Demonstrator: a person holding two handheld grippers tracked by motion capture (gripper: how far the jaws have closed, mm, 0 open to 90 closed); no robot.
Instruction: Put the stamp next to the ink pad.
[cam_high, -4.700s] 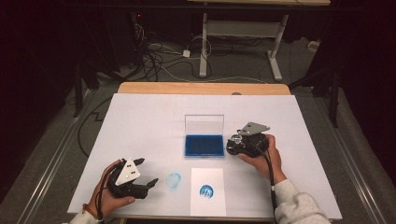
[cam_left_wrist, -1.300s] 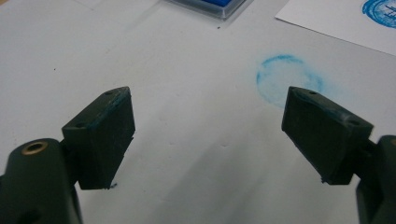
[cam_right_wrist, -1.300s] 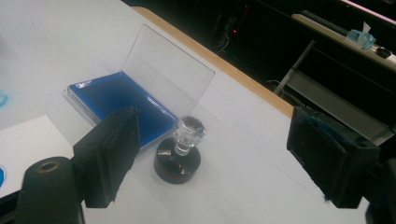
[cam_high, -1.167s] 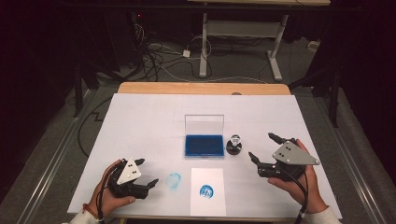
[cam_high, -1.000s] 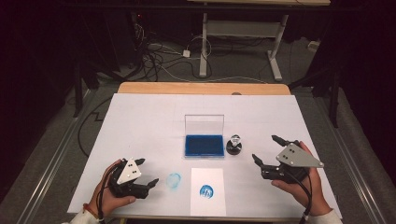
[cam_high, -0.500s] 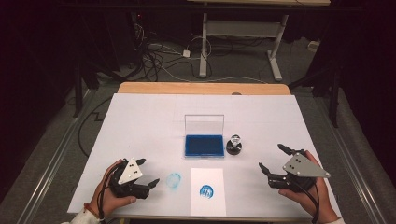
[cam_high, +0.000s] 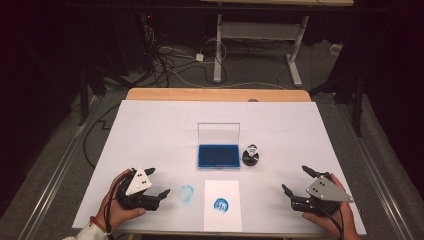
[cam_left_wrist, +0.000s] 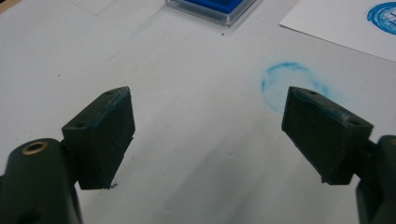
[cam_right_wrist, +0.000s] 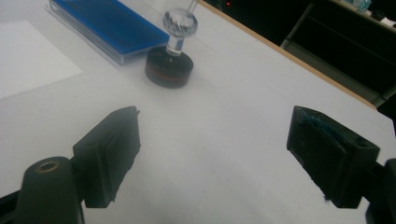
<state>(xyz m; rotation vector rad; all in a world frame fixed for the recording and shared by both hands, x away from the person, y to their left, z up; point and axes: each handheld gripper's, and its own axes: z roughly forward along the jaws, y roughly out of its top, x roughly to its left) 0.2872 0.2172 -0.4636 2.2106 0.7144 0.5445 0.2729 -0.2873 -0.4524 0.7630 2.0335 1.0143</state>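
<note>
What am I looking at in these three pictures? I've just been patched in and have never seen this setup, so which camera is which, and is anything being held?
No robot arm here: a person holds a two-jaw tool in each hand. The high view looks down on the white table from above the person's side. There the left gripper sits at bottom left and the right gripper at bottom right.

The other two pictures come from cameras riding on the grippers, looking out between their black jaws.

On the table: an open blue ink pad, a stamp with a clear knob standing beside it, a sheet of paper bearing a round blue print, and a faint blue smudge on the table itself.

Both grippers are open and hold nothing. The stamp stands free.
</note>
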